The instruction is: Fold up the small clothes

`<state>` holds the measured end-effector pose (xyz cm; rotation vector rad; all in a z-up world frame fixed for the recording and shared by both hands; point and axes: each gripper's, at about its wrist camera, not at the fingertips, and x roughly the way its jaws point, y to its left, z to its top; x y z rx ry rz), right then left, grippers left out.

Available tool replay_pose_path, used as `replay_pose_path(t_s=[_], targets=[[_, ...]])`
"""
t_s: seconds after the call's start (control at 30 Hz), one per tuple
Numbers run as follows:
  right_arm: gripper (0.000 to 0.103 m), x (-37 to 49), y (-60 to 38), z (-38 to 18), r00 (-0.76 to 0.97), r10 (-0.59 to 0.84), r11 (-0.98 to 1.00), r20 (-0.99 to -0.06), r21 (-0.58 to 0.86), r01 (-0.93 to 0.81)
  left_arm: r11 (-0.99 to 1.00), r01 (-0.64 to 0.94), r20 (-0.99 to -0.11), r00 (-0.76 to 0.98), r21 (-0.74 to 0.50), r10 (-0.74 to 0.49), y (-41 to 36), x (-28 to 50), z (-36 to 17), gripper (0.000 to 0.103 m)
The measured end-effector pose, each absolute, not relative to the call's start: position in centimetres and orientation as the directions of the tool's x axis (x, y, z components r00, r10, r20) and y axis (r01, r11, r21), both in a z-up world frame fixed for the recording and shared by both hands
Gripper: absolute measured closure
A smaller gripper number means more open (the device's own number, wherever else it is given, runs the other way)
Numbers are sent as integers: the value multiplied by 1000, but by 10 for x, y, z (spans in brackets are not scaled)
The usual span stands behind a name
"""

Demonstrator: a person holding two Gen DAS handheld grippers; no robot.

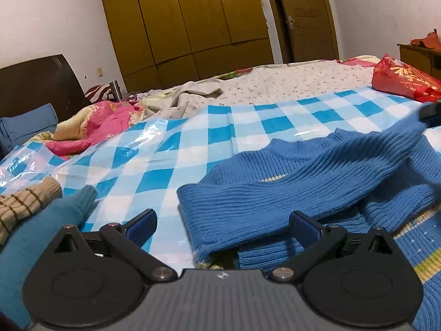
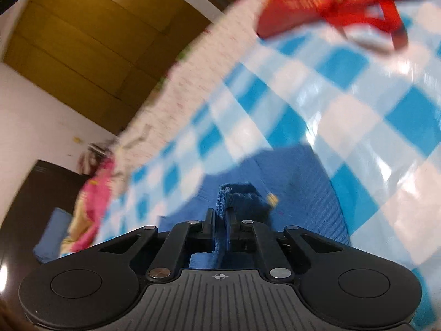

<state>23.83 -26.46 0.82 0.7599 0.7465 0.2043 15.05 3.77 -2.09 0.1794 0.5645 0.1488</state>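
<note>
White walls (image 1: 55, 22); brown wooden wardrobe (image 1: 187, 22); dark headboard (image 1: 35, 82); bed (image 1: 289, 82) under checked sheet (image 1: 171, 149).

Sweater (image 1: 317, 182) lies on sheet (image 1: 193, 143), bag (image 1: 402, 80) behind.

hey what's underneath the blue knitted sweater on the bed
The blue sweater lies on a blue-and-white checked plastic sheet, which spreads out around it. Whatever sits directly beneath the sweater is covered.
</note>
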Motion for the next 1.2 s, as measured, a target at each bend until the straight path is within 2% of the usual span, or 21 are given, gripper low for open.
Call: replay_pose_path(t_s=[0.07, 0.1, 0.2, 0.23, 0.33, 0.5, 0.57, 0.87, 0.97, 1.03, 1.13, 1.2], targets=[[96, 225, -270, 15, 750, 403, 738, -524, 671, 72, 966, -78, -560, 802, 247, 208, 35, 158, -32, 0], [96, 223, -272, 12, 748, 376, 760, -546, 644, 88, 963, -74, -581, 784, 260, 217, 35, 161, -38, 0], [95, 234, -274, -17, 661, 276, 826, -698, 524, 208, 965, -81, -589, 778, 249, 217, 41, 157, -39, 0], [95, 236, -274, -25, 632, 279, 829, -723, 513, 221, 965, -88, -588, 778, 249, 223, 43, 156, -38, 0], [90, 227, -271, -19, 653, 273, 839, -706, 506, 197, 960, -131, -580, 774, 247, 254, 51, 154, -35, 0], [90, 208, -255, 12, 715, 237, 902, -657, 422, 89, 946, -228, -571, 756, 228, 320, 64, 154, -34, 0], [87, 200, -242, 17, 712, 267, 917, -650, 398, 19, 941, -256, -574, 746, 223, 339, 70, 154, -34, 0], [87, 199, -160, -2, 553, 496, 867, -670, 411, -280, 924, -318, -590, 712, 212, 381, 94, 152, -39, 0], [87, 194, -134, -8, 501, 493, 866, -711, 347, -360, 931, -300, -607, 708, 206, 362, 96, 149, -40, 0], [87, 195, -128, -14, 464, 467, 876, -753, 323, -358, 934, -285, -603, 713, 218, 358, 97, 142, -39, 0], [86, 195, -137, -4, 478, 484, 871, -733, 348, -348, 942, -279, -612, 716, 189, 334, 101, 132, -34, 0], [86, 197, -148, 9, 518, 490, 870, -701, 358, -338, 942, -293, -584, 741, 164, 332, 102, 125, -24, 0]])
